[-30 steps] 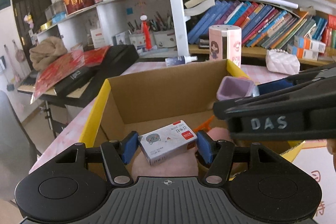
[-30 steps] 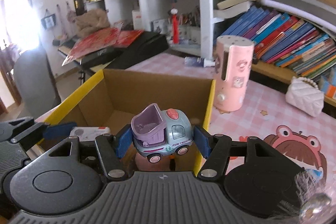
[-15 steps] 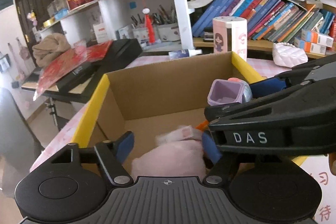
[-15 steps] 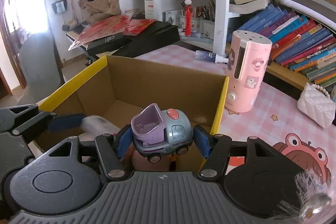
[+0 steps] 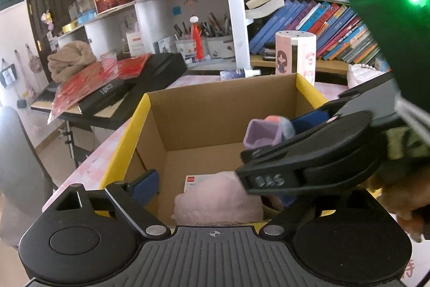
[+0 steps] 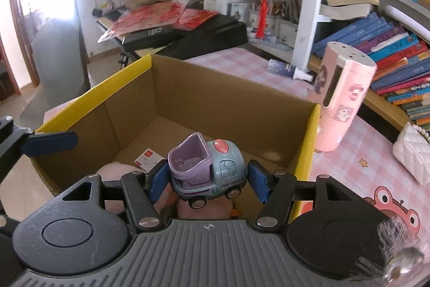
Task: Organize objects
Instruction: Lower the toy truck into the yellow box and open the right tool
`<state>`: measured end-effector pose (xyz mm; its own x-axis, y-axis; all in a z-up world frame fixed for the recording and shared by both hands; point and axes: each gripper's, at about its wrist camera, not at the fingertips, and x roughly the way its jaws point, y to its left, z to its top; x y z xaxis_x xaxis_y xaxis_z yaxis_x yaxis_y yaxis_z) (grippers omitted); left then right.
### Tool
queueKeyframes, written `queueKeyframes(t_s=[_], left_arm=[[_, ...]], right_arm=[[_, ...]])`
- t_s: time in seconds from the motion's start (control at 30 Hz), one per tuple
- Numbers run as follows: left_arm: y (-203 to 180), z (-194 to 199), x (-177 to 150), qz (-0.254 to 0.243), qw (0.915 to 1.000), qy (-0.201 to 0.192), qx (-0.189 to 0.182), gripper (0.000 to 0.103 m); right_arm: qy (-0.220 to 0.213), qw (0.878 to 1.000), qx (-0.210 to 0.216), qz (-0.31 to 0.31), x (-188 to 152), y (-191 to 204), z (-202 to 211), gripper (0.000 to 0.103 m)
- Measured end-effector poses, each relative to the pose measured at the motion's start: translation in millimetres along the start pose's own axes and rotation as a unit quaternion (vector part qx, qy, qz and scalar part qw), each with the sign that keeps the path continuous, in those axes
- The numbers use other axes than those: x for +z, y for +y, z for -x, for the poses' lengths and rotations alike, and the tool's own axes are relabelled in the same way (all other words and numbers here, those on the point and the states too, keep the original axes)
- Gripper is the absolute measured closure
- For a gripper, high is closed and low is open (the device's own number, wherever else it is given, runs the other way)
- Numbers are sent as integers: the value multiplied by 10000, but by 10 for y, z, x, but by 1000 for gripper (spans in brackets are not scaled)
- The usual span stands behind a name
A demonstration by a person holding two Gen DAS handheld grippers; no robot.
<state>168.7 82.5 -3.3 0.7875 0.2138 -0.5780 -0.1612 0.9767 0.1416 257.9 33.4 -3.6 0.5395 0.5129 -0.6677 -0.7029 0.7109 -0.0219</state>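
Observation:
An open cardboard box (image 6: pixel 94 96) with yellow rims stands on the pink checked table. My right gripper (image 6: pixel 207 180) is shut on a toy truck (image 6: pixel 207 166), grey-blue with a purple tipper, and holds it above the box's near right part. My left gripper (image 5: pixel 215 190) hangs over the box's near edge, its jaws opening with nothing between them; the right gripper hides its right finger. A small white box (image 5: pixel 197 180) lies on the box floor, partly under a pink fluffy thing (image 5: pixel 217 203). The truck (image 5: pixel 264 129) also shows in the left wrist view.
A pink cylindrical dispenser (image 6: pixel 341 104) stands just right of the box, with a white quilted purse (image 6: pixel 414 152) farther right. A spray bottle (image 6: pixel 290 70) lies behind the box. A black keyboard (image 6: pixel 188 36) with red papers and bookshelves lie beyond; a grey chair (image 6: pixel 59 53) stands left.
The left jaws spread and let go of the small white box, which now lies on the box floor. The right gripper carried the truck farther over the box and rolled a little.

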Motion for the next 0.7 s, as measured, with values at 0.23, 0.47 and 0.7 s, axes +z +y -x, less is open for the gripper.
queueKeyframes(t_s=[0.23, 0.47, 0.7], left_arm=[[29, 43, -39, 43, 10000, 17, 0, 9], [77, 118, -65, 82, 9999, -59, -21, 9], [118, 217, -85, 122, 9997, -170, -88, 9]], right_arm=[[170, 9993, -71, 310, -7, 125, -68, 42], [103, 9997, -119, 186, -6, 124, -22, 38], [-66, 9997, -220, 79, -26, 161, 144, 34]])
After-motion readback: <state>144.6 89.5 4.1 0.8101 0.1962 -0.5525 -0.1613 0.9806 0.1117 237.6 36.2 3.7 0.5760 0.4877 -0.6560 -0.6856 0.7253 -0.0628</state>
